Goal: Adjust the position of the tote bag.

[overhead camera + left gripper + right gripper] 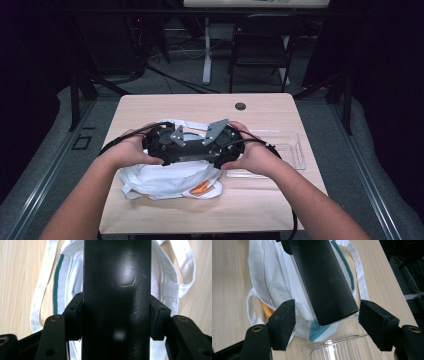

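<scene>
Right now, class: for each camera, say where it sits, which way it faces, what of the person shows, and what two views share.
High view: above the table, facing forward and down; forearms, both hands.
Left gripper view: on the left gripper, its fingers clamping the black bar.
Right gripper view: on the right gripper, open around the bar's end.
Shared: the white bag beneath the bar.

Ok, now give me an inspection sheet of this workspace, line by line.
Surface: wooden table, bare at the far edge apart from a round grommet.
Job's things: black slab above a white cloth bag; something orange peeks from the bag.
Clutter: clear plastic tray beside the bag.
Grippers: left tongs clamp the slab's sides; right tongs open around its end, not touching.
Cables: black cable trailing from the left hand.
Surroundings: folding chair, dark room.
</scene>
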Tool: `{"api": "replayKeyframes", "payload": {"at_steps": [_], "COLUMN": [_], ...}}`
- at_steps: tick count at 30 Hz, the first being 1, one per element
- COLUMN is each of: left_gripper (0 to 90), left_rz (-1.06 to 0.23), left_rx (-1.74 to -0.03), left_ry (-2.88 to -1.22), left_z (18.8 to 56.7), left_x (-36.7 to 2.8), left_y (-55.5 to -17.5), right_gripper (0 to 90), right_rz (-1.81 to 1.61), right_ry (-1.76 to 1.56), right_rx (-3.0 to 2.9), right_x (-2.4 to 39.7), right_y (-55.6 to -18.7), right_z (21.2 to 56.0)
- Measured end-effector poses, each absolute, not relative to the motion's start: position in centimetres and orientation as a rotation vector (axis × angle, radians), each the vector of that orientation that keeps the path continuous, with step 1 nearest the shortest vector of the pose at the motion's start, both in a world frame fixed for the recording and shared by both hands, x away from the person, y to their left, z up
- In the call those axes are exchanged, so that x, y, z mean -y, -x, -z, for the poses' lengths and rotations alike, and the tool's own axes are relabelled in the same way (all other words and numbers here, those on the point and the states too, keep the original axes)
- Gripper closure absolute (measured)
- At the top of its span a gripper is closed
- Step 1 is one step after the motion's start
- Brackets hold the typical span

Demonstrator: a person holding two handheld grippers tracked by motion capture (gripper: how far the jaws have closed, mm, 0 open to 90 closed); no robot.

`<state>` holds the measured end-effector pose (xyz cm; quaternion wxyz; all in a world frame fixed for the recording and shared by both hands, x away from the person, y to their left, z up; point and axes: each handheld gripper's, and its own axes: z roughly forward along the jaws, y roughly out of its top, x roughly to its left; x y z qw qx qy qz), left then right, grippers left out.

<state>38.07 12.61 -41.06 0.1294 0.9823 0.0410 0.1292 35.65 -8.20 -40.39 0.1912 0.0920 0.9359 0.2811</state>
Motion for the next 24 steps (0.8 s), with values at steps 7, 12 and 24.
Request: {"api": "replayKeyframes", "payload": {"at_steps": [7, 12, 24], "left_gripper": [42.9, 42.9, 42.9], "left_rz": [-0.367, -0.368, -0.365], "left_rx": [-0.086, -0.047, 0.014], "left_ry": [-2.846, -2.83, -2.804], "left_z": [41.2, 41.0, 40.9], "left_x": [-11.8, -11.3, -10.3], "left_y": [-37.7, -37.5, -36.9], "right_gripper": [29.3, 29.0, 30.0], "right_rz": [-0.784, -0.745, -0.734], "right_ry": [-0.238, -0.213, -0.196], "right_rx": [-2.637, -2.656, -2.703], "right_x": [7.8, 7.6, 7.9], "right_y": [-35.8, -35.8, -36.0], "right_z": [40.6, 40.8, 41.3]}}
